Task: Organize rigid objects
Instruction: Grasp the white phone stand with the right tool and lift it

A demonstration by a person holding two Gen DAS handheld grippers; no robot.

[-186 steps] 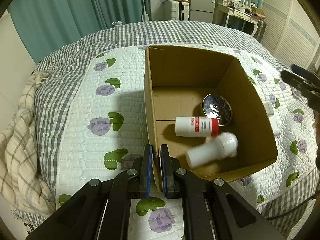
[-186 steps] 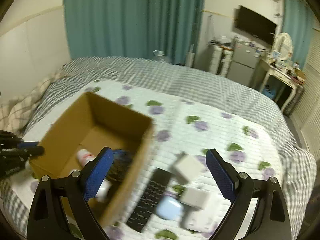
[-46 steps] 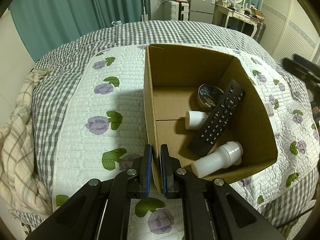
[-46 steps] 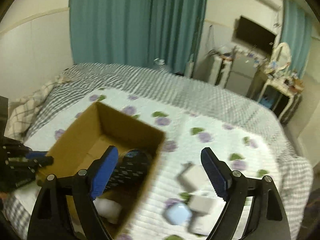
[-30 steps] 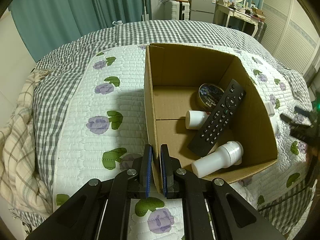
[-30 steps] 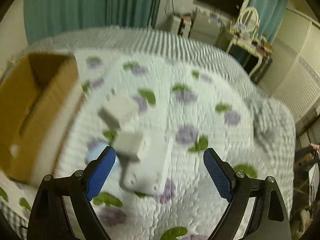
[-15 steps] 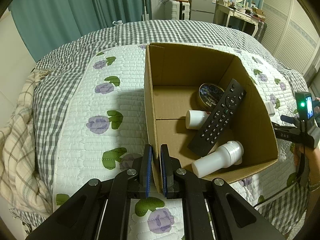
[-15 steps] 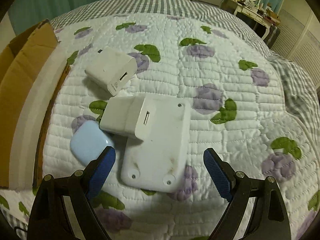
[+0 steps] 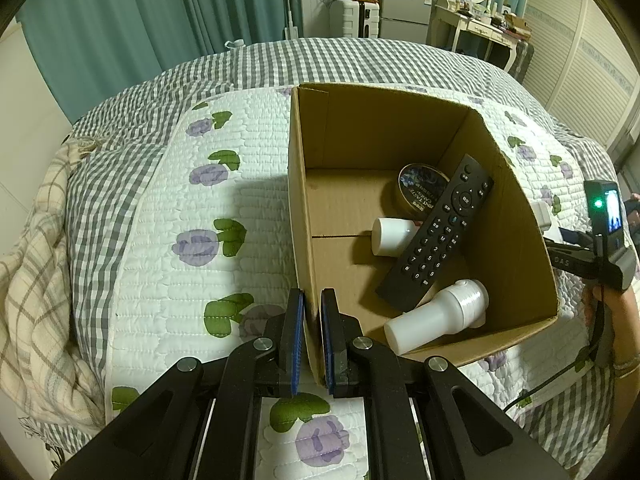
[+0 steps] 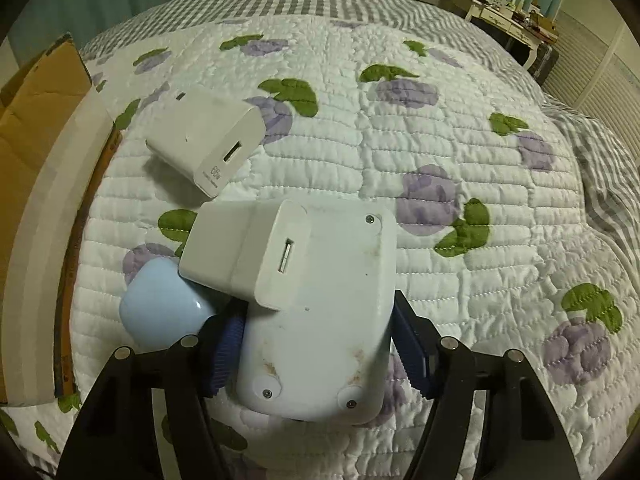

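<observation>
Right wrist view: your right gripper (image 10: pixel 316 354) straddles the flat white device (image 10: pixel 320 320), a blue pad at each flank; its jaws have just been closing, and you cannot tell whether the pads press yet. A white charger (image 10: pixel 248 254) lies tilted across that device's upper left corner. A pale blue case (image 10: pixel 166 310) sits just beside it on the left, and a second white charger (image 10: pixel 204 140) rests further up, apart from the pile. All lie on the quilted bedspread (image 10: pixel 460 152) printed with purple flowers and green leaves.

Left wrist view: your left gripper (image 9: pixel 311 342) is clenched on the near wall of the cardboard box (image 9: pixel 298 200). Inside lie a black remote (image 9: pixel 438 234), a white bottle (image 9: pixel 436 316), a white jar (image 9: pixel 392 236) and a round tin (image 9: pixel 422 194). Beyond the gingham bedding (image 9: pixel 320 64) stand teal curtains (image 9: pixel 160 16) and a dressing table (image 9: pixel 480 24).
</observation>
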